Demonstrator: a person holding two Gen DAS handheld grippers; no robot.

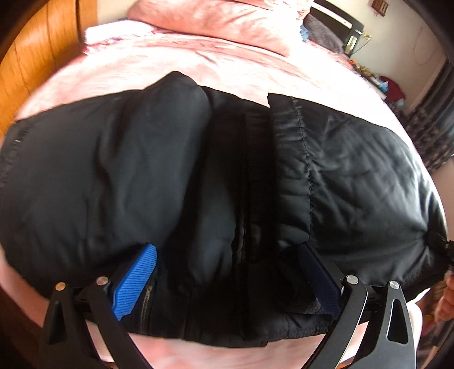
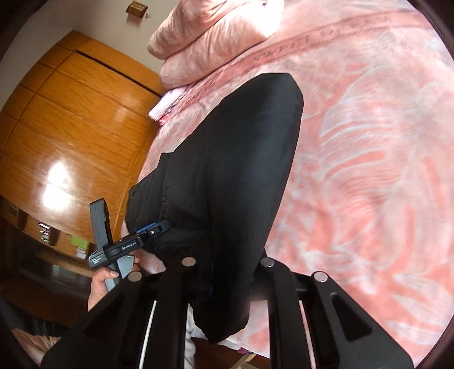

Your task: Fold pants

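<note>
1. From my left wrist camera, the black quilted fabric pants (image 1: 198, 170) lie bunched across the pink patterned bedspread (image 1: 176, 56), filling most of the view. My left gripper (image 1: 227, 272) is spread wide, with folds of the pants between its blue ribbed pads (image 1: 136, 281) but not pinched. An orange wooden wardrobe (image 1: 37, 56) stands far left and a pink pillow (image 1: 212, 17) lies beyond.

2. From my right wrist camera, the pants (image 2: 235, 184) hang down over the bedspread (image 2: 369, 170). My right gripper (image 2: 227, 272) has cloth hiding its fingertips, so I cannot tell its grip. Only this view shows the left gripper (image 2: 150, 230) from outside, at the pants' edge, and the hand (image 2: 102, 283) holding it.
</note>
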